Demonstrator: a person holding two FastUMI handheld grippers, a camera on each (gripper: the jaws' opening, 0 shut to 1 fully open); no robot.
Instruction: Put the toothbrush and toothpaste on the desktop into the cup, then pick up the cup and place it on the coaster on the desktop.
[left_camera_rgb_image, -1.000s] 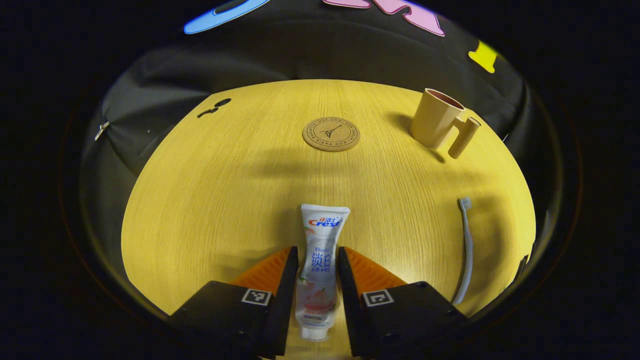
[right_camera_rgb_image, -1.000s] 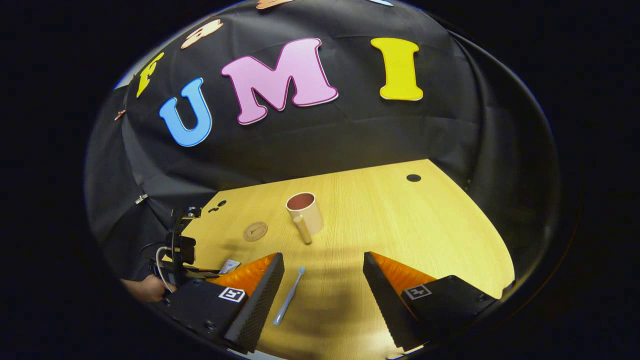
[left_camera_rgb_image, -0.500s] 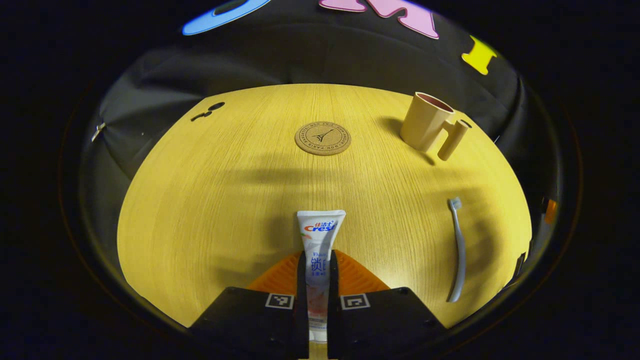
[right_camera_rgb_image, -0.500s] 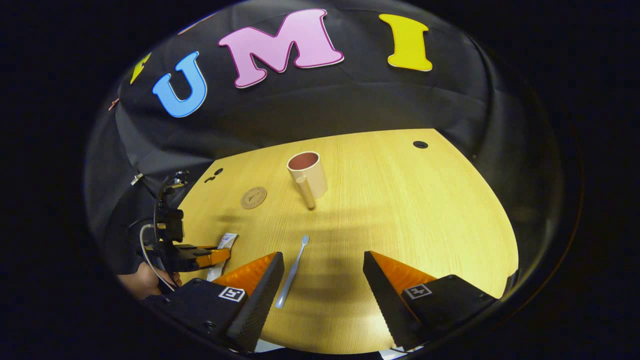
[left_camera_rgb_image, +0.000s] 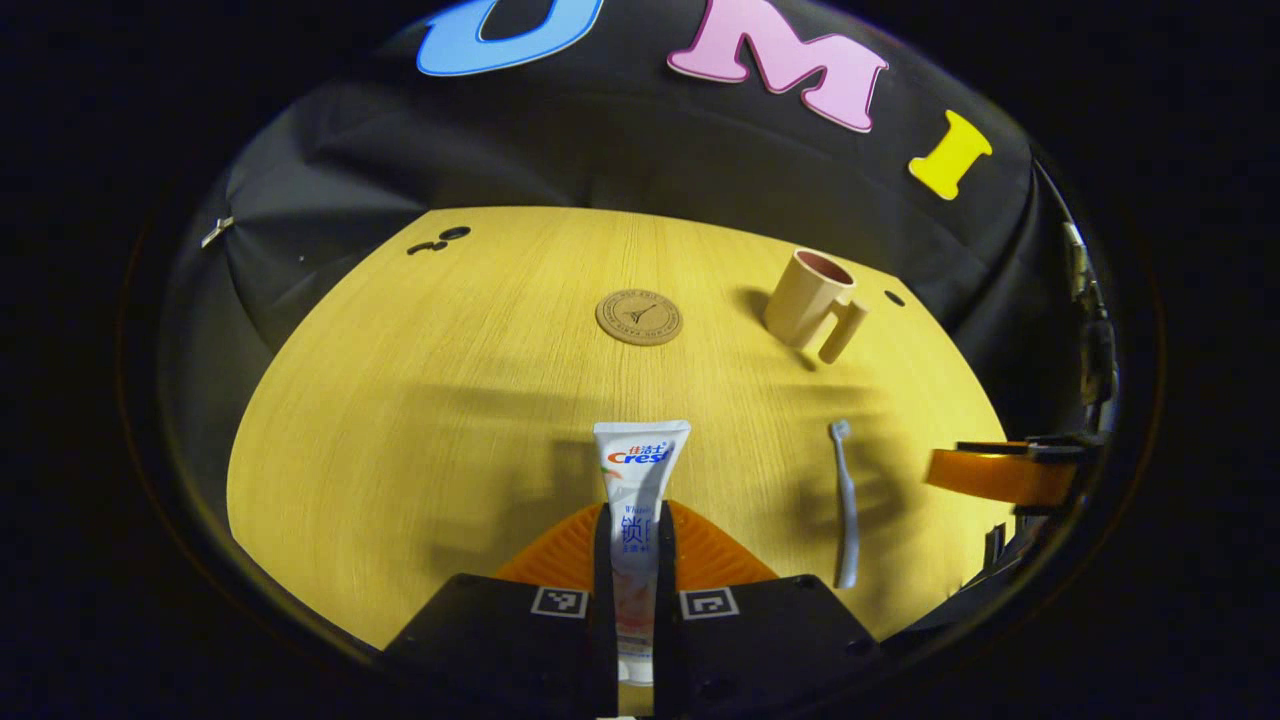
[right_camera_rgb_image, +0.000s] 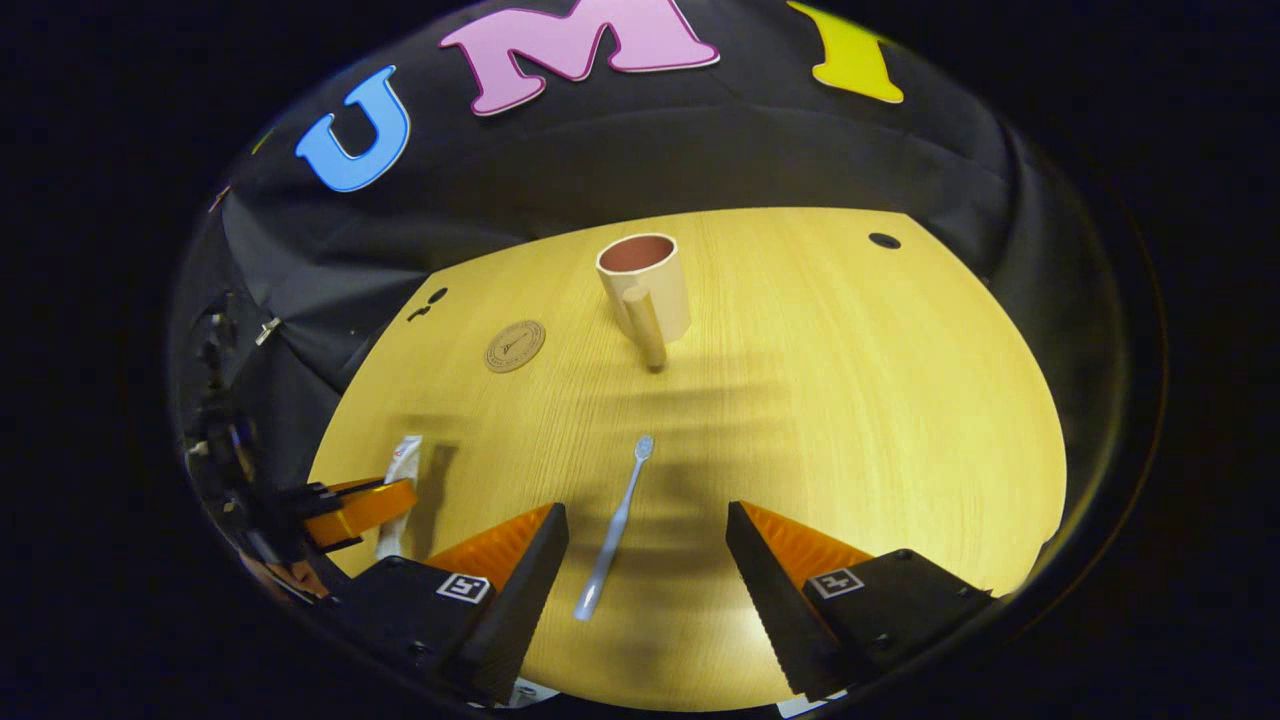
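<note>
My left gripper (left_camera_rgb_image: 636, 520) is shut on the white toothpaste tube (left_camera_rgb_image: 640, 465), which sticks out forward from between its fingers above the wooden desktop (left_camera_rgb_image: 430, 400). The beige cup (left_camera_rgb_image: 808, 303) stands upright at the far right, and the round cork coaster (left_camera_rgb_image: 639, 317) lies left of it. In the right gripper view, my right gripper (right_camera_rgb_image: 645, 565) is open above the pale toothbrush (right_camera_rgb_image: 615, 530), which lies between its fingers, closer to the left one. Beyond it are the cup (right_camera_rgb_image: 648, 290) and the coaster (right_camera_rgb_image: 515, 345). The left gripper (right_camera_rgb_image: 355, 510) with the toothpaste (right_camera_rgb_image: 400, 480) is at the left.
The right gripper's orange finger (left_camera_rgb_image: 990, 475) juts in at the right edge of the left gripper view, close to the toothbrush (left_camera_rgb_image: 845, 500). Small cable holes (right_camera_rgb_image: 884, 240) sit near the desk's far corners. Black cloth walls surround the desktop.
My left gripper shut on the toothpaste tube and rose with it. My right gripper moved in over the toothbrush, which now lies between its open fingers.
</note>
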